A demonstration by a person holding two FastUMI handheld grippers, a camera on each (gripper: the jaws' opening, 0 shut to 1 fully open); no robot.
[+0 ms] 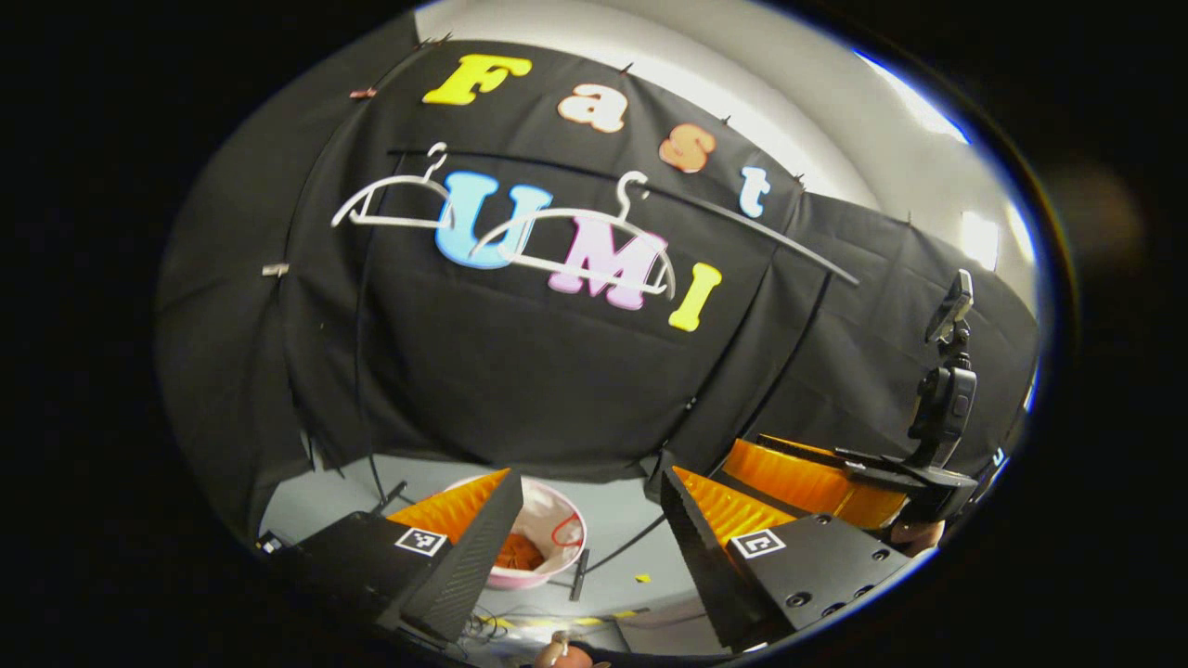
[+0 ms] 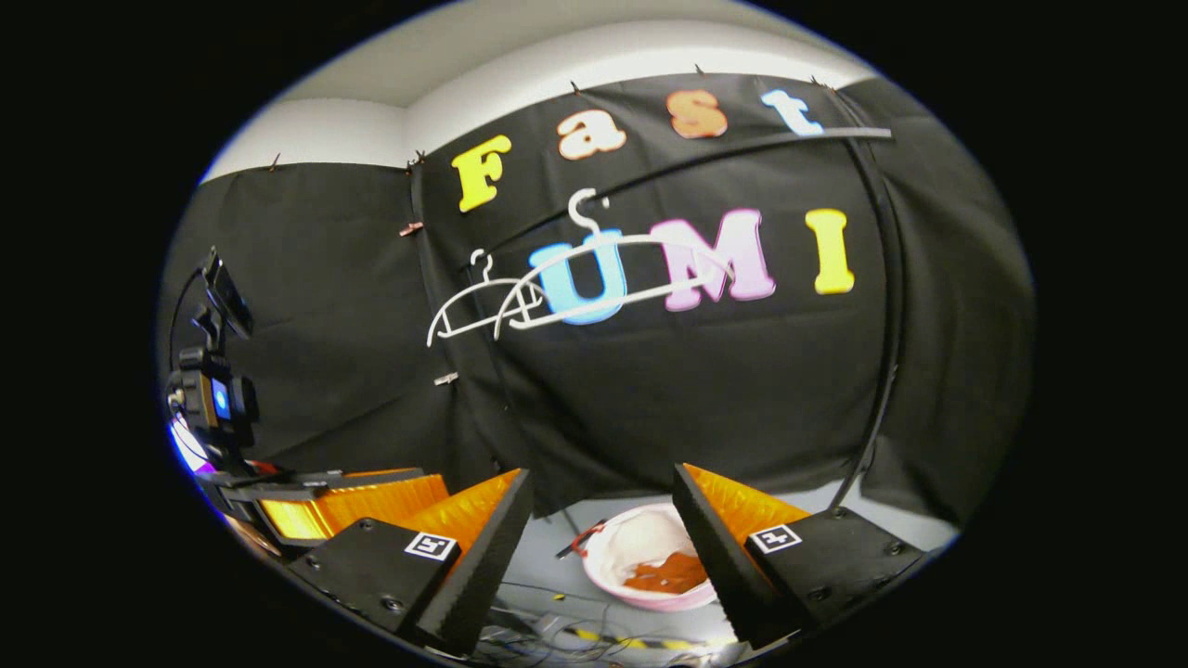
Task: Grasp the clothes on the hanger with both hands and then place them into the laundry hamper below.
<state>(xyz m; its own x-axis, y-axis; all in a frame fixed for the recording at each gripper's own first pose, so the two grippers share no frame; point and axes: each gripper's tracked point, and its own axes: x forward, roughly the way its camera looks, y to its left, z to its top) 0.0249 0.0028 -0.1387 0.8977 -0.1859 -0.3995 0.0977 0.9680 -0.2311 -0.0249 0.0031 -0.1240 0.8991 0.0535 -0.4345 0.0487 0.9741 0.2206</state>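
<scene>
Below two bare hangers (image 2: 594,278), both the left gripper (image 1: 585,529) and right gripper (image 2: 603,529) gape empty above the hamper (image 2: 640,557).

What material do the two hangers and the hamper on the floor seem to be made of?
The two hangers look like white moulded plastic: thin, smooth, evenly coloured arms with a light sheen. The hamper looks like soft fabric, white inside with a pink rim that bends unevenly, though flexible plastic is possible. An orange garment lies inside it.
</scene>
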